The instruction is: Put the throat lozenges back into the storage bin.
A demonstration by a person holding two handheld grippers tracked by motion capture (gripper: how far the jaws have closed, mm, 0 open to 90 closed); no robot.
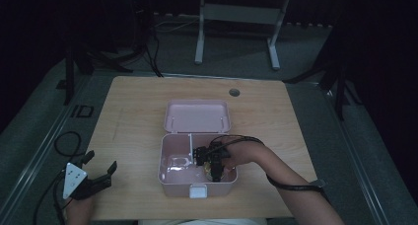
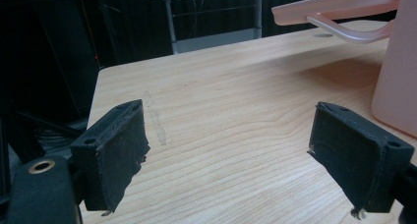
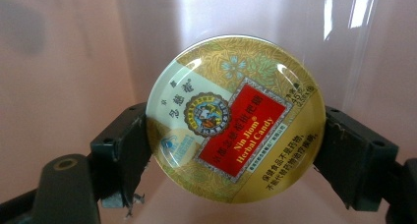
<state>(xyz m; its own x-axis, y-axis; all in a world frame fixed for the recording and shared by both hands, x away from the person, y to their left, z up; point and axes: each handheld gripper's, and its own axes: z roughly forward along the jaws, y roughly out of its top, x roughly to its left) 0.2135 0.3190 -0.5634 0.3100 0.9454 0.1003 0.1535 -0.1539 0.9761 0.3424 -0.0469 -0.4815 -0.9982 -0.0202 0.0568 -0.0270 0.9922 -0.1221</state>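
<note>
Right claw (image 3: 231, 150) clenched on round herbal candy tin (image 3: 235, 118), jaws pressing tin rim at 9 and 3 o'clock, label facing camera. Tin held inside right compartment of pink lunch box (image 1: 170, 178), low among pink walls. Box open at worktop (image 1: 133, 116) centre, lid (image 1: 197, 115) laid back at 12 o'clock, white latch (image 1: 198, 191) at 6 o'clock. Clear item in left compartment, too blurred to name. Left claw (image 1: 101, 163) released, jaws spread wide, nothing between, at 8 o'clock corner of worktop, well apart from box.
</note>
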